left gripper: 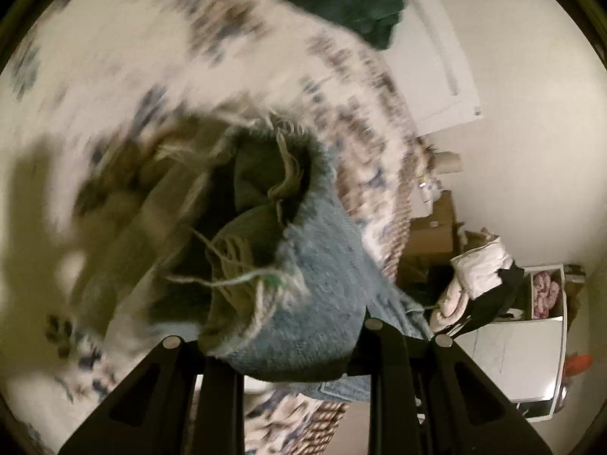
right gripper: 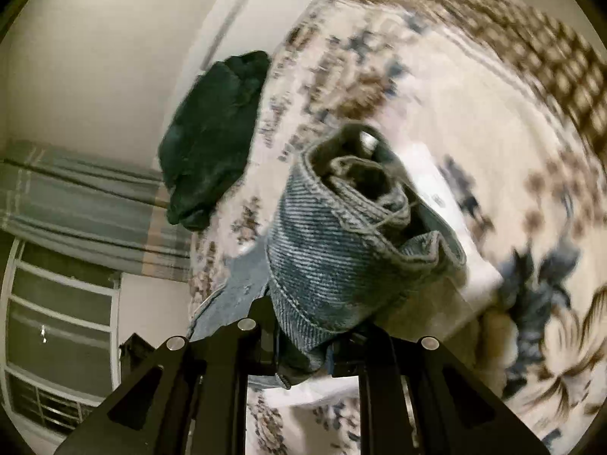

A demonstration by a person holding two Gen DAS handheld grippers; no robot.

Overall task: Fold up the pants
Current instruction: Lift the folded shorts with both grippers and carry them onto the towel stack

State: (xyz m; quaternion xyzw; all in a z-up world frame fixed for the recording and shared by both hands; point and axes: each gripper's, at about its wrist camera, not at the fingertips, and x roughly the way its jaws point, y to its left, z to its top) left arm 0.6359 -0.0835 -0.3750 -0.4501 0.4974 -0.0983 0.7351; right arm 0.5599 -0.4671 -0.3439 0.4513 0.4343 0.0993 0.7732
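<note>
Denim pants (left gripper: pixel 315 288) (right gripper: pixel 334 258) clamped btwn both claws

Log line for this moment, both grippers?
left gripper: shut on jeans frayed hem | right gripper: shut on jeans hem | bedspread below | dark green garment aside

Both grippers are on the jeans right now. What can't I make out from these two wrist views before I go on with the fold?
- Left wrist: the jeans bunch over the left gripper, hiding the fingertips and how deep the bite is.
- Right wrist: denim likewise covers the right gripper.
- Both views: most of the jeans run below the fingers, cut off; their lay is unknown.
- Patterned blanket: motion-blurred.
- Dark green garment: type unclear.
</note>
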